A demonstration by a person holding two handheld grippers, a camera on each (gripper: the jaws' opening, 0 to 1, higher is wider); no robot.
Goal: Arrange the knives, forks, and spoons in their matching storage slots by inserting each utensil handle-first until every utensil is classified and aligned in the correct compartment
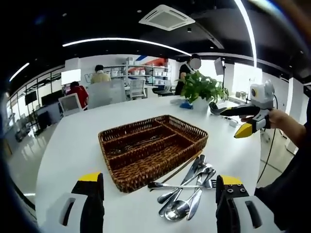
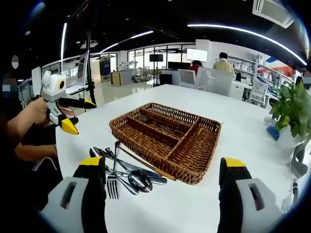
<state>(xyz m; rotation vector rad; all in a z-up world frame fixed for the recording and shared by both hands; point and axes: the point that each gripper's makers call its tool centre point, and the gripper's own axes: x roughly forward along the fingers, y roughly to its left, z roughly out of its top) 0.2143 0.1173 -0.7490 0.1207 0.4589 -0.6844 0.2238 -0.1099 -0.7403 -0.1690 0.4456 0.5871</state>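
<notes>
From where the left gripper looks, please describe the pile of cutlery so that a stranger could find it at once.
On the big white table, find the brown wicker tray with its compartments. The cutlery pile lies on the bare tabletop right beside the tray's near edge, outside it. It is the shiny silver heap of forks and spoons crossing each other, unlike the green potted plant far behind.

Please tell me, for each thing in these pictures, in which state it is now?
Basket: flat on the table, compartments look empty.
Cutlery: loose pile beside the basket, unsorted.
Left claw: open, holding nothing.
Right claw: open, holding nothing.
Plant: upright in its pot.
Table: white, carrying the basket and cutlery.
</notes>
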